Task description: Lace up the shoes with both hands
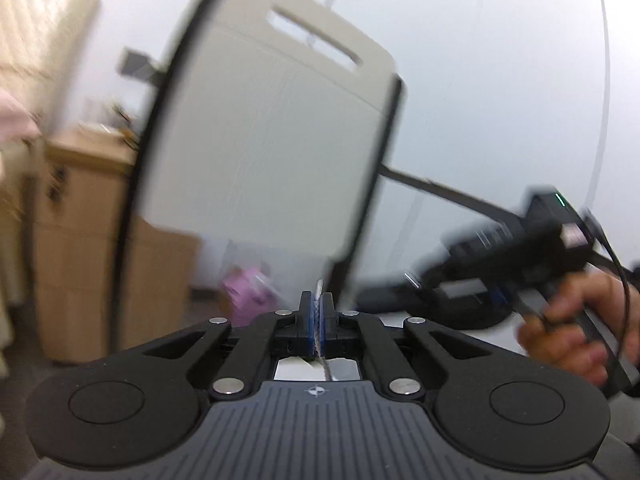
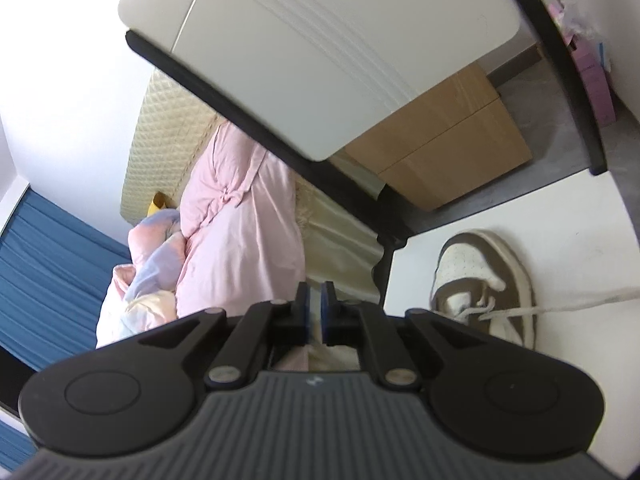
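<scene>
In the left wrist view we note the left gripper [image 1: 319,308] closest to the lens, its blue pads pressed together on a thin whitish lace [image 1: 319,289]; a short end pokes up past the tips and a strand runs back between the pads toward the camera. To its right, a little farther off, a hand [image 1: 576,320] grips the handle of the right gripper [image 1: 404,280], which is blurred here. Beyond stands a pale chair back [image 1: 264,128] with a black frame, then a wooden cabinet [image 1: 80,240] and a pink item [image 1: 246,288] on the floor.

In the right wrist view we see the right gripper [image 2: 315,304] with its pads nearly together, a narrow slit between them and nothing caught in it. The shoe [image 2: 480,280], brown and white, lies on the white table [image 2: 580,240] to the right of the tips and slightly ahead, apart from them. Its lace [image 2: 560,305] stretches taut off to the right edge. Farther back: chair back [image 2: 320,40], pink bedding [image 2: 240,220], blue curtain [image 2: 52,260].
</scene>
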Action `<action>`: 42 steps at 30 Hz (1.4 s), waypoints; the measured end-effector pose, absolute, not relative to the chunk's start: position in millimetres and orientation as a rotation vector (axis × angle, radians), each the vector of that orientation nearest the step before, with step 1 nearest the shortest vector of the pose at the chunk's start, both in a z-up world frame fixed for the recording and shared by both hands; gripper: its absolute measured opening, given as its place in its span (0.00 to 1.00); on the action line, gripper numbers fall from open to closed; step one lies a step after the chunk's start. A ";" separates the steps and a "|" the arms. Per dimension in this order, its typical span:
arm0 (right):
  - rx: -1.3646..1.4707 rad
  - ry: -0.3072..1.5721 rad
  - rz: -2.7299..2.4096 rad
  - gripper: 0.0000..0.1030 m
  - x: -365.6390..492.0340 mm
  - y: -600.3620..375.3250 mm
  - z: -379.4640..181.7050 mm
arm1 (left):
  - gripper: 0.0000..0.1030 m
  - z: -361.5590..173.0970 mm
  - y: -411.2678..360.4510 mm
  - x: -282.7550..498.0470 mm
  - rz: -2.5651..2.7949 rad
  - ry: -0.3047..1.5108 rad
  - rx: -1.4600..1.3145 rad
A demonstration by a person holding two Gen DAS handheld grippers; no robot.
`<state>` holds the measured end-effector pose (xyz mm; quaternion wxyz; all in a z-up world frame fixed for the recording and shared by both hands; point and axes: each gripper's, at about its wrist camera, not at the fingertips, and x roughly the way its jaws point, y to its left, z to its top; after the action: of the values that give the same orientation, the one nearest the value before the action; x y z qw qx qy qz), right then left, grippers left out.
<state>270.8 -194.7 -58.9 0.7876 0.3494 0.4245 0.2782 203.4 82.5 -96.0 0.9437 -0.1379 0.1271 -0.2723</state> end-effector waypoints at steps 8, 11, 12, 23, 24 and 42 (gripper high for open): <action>0.659 0.924 0.529 0.08 261.0 -213.0 -82.7 | 0.03 -57.4 139.8 200.7 -0.199 0.096 -0.125; 0.595 0.931 0.504 0.09 258.9 -214.1 -91.7 | 0.03 -56.7 121.9 198.8 -0.086 0.077 0.114; 0.567 0.934 0.496 0.10 258.4 -213.8 -94.7 | 0.03 -58.4 113.8 199.4 -0.062 0.079 0.190; 0.204 0.981 0.529 0.30 254.5 -171.9 -127.7 | 0.03 -153.0 -29.5 201.1 -0.581 0.280 0.649; 0.223 0.986 0.517 0.30 255.3 -174.7 -132.1 | 0.03 -160.3 -36.9 199.7 -0.606 0.293 0.686; 1.016 1.021 0.424 0.32 252.8 -245.2 -200.2 | 0.03 -137.8 -4.0 226.1 -0.616 0.441 0.378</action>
<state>252.8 -245.2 -200.2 0.7312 0.4616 0.4640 0.1926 226.1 -4.0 -137.8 0.9118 0.1832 0.2141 -0.2988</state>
